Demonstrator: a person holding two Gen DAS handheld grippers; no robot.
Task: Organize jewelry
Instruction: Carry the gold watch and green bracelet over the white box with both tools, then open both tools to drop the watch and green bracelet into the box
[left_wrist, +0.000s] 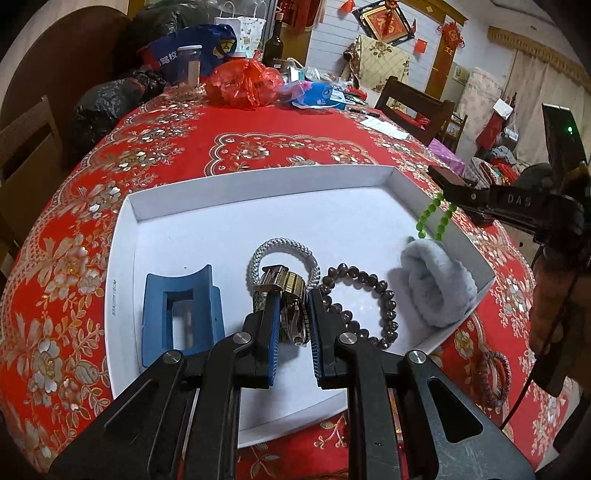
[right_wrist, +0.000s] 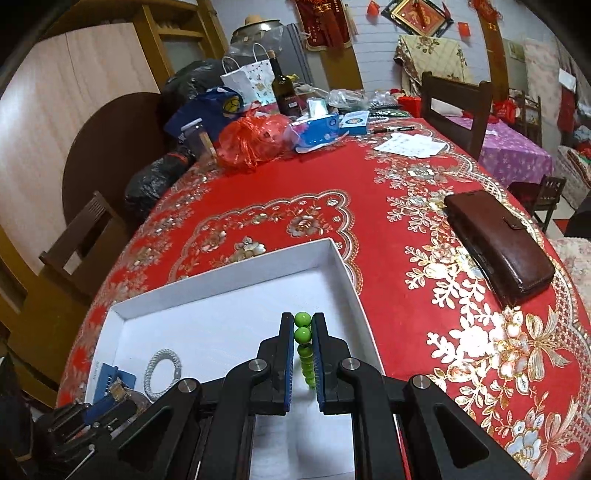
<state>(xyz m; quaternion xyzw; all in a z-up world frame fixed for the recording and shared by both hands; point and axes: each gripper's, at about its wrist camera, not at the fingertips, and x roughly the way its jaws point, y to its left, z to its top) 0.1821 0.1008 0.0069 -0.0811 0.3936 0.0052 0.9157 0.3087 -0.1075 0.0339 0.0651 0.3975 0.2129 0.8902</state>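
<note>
Left gripper (left_wrist: 291, 314): fingers drawn narrow, clamped on a metal watch (left_wrist: 286, 295) at lower centre of its own view, over the tray floor.
Right gripper (right_wrist: 303, 332): fingers nearly together, pinching a green bead bracelet (right_wrist: 303, 334) low in the middle of its view; from the left wrist it shows at the right edge, the green loop hanging over the tray's right wall.
White tray (left_wrist: 258, 184): shallow box on the red floral tablecloth (left_wrist: 258, 147), filling the middle of the left view.
Inside the tray: blue hair claw (left_wrist: 181, 310) at lower left; grey braided band (left_wrist: 282, 258) at centre, behind the watch; dark bead bracelet (left_wrist: 369, 306) just right of it; pale fluffy scrunchie (left_wrist: 436, 288) against the right wall.
Outside the tray: brown wallet (right_wrist: 498, 243) at right of the right view, well apart from the tray.
</note>
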